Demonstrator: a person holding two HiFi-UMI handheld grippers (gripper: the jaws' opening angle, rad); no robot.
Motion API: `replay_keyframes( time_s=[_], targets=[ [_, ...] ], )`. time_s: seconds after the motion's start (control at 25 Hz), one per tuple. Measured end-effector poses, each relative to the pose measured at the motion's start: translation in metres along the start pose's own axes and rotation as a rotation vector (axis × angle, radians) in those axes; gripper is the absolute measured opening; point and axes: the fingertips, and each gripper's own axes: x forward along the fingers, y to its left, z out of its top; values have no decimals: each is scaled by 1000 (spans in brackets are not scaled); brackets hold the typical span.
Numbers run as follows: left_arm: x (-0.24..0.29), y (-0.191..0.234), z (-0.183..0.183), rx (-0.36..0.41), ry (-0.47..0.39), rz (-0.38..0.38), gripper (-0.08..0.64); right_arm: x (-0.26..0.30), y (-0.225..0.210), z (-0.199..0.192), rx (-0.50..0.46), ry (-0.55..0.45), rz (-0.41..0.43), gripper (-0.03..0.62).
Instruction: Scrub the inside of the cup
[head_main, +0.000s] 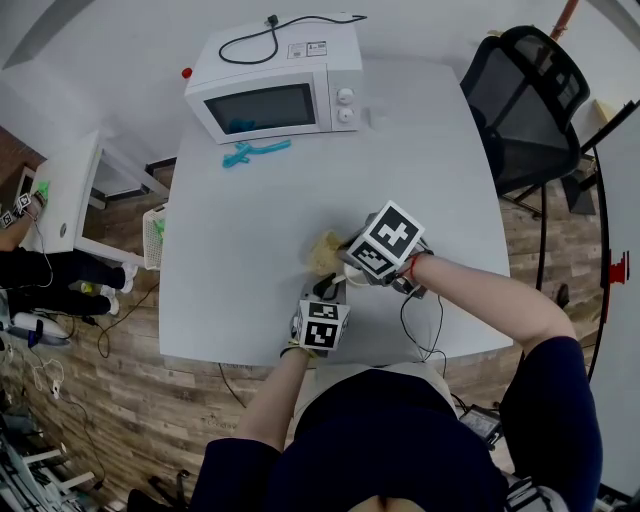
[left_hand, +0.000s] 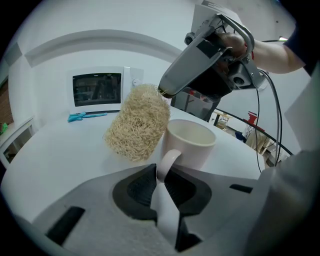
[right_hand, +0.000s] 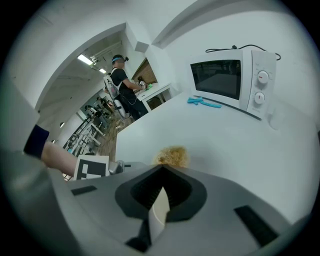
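A cream cup (left_hand: 191, 141) stands upright on the white table (head_main: 250, 250), and nothing shows inside it. My left gripper (left_hand: 159, 172) is shut on the cup's handle (left_hand: 167, 159), near the table's front edge (head_main: 328, 292). My right gripper (left_hand: 167, 91) reaches down from above and is shut on the top of a straw-coloured loofah scrubber (left_hand: 138, 123). The scrubber hangs outside the cup, close against its left side. In the right gripper view only the scrubber's top (right_hand: 171, 156) shows beyond the shut jaws (right_hand: 162, 169). In the head view the scrubber (head_main: 323, 252) shows just left of the right gripper's marker cube.
A white microwave (head_main: 275, 95) stands at the table's back, with a blue tool (head_main: 255, 152) lying in front of it. A black office chair (head_main: 530, 100) is off the back right corner. A white basket (head_main: 152, 238) hangs off the left edge. A person (right_hand: 120, 82) stands far off.
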Motion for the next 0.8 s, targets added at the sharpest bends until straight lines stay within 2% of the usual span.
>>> replay_keyframes(
  time_s=[0.4, 0.8],
  targets=[
    [-14, 9, 1, -2, 1, 19, 95, -46, 8, 8, -14, -138, -27, 25],
    [-40, 5, 2, -36, -47, 60, 95, -89, 12, -20, 24, -268, -87, 25]
  ],
)
